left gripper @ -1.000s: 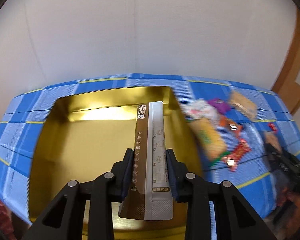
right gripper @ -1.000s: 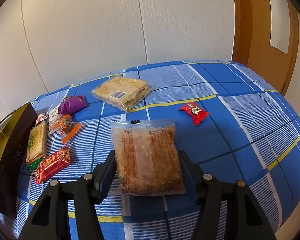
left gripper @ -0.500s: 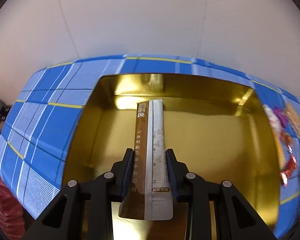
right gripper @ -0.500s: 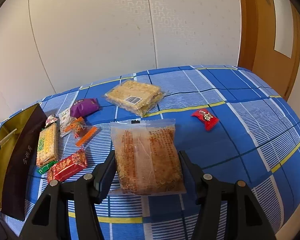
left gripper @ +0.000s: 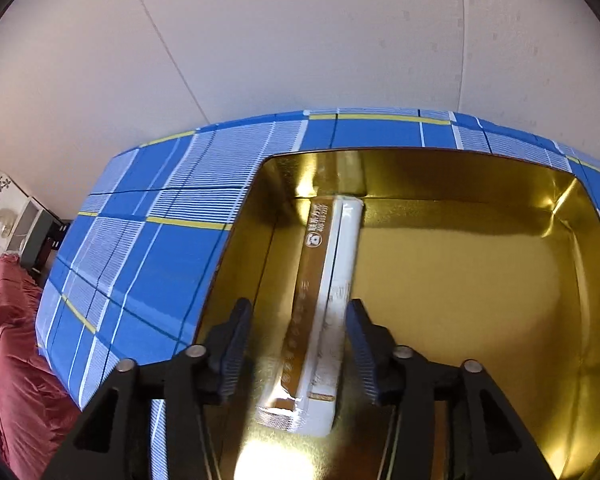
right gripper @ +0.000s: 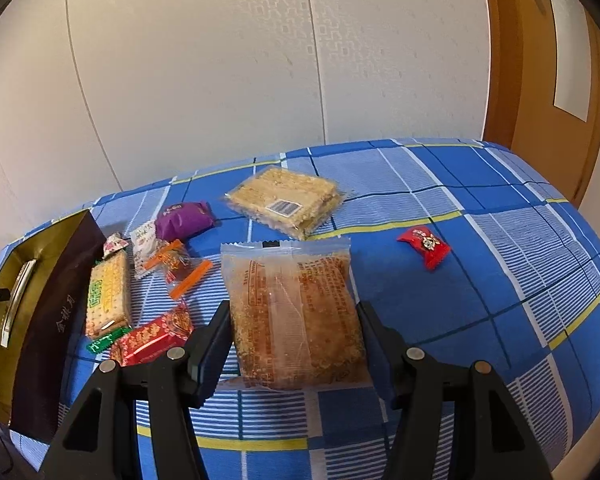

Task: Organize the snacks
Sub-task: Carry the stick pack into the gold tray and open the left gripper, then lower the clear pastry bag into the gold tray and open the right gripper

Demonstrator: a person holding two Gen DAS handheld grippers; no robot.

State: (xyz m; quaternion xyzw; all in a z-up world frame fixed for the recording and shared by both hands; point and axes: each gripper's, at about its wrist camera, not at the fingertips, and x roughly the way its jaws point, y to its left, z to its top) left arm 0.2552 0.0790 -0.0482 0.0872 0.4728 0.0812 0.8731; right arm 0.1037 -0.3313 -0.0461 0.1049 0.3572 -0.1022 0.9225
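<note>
Left gripper (left gripper: 298, 350): jaws have just been opening, now spread clear of the gold-and-white snack bar (left gripper: 326, 312), which lies between them inside the gold tin (left gripper: 480, 280). Right gripper (right gripper: 294, 344): jaws pinching the clear crispy-snack packet (right gripper: 294, 312) above the blue checked surface (right gripper: 480, 280); loose snacks beyond.

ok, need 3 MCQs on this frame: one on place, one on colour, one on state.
1. Where is the long sachet?
A. in the gold tin
B. on the cloth
C. beside the door

2. What colour is the lone candy right of the clear packet?
A. green
B. red
C. purple

3. How are the left gripper jaws?
A. shut on the sachet
B. apart, clear of the sachet
C. shut on nothing

Key: A, it lies on the tin's floor; B, its wrapper is red; B, gaps show on both sides, the jaws having just opened.
</note>
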